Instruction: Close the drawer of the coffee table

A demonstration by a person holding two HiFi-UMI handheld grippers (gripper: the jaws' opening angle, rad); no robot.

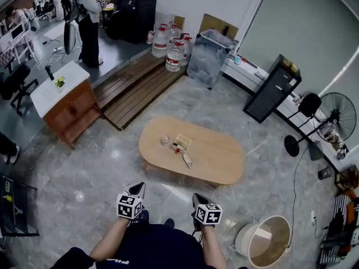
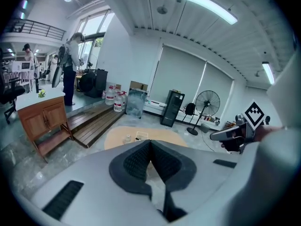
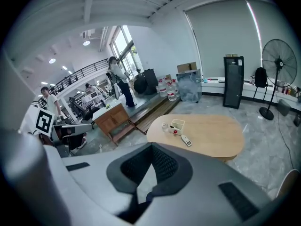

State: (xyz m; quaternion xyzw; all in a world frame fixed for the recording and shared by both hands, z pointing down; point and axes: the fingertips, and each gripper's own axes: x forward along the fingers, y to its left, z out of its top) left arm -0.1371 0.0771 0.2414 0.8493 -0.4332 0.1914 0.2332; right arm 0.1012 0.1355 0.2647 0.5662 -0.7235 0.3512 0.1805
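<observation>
- The oval wooden coffee table [image 1: 219, 156] stands mid-floor, well apart from both grippers; its drawer cannot be made out.
- The left gripper [image 1: 138, 187] is low by the person's body, jaws pressed together, holding nothing.
- The right gripper [image 1: 197, 197] is beside it, jaws likewise together and empty.
- On the tabletop: a white box [image 1: 182, 143], a remote [image 1: 188, 161], a small jar [image 1: 165, 140].

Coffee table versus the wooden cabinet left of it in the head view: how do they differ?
The coffee table has an oval, pale wood top; the cabinet is boxy, darker reddish wood under a white top. The coffee table carries a white box, a remote and a small jar; the cabinet carries a small green thing. Both stand on the grey floor, apart.
</observation>
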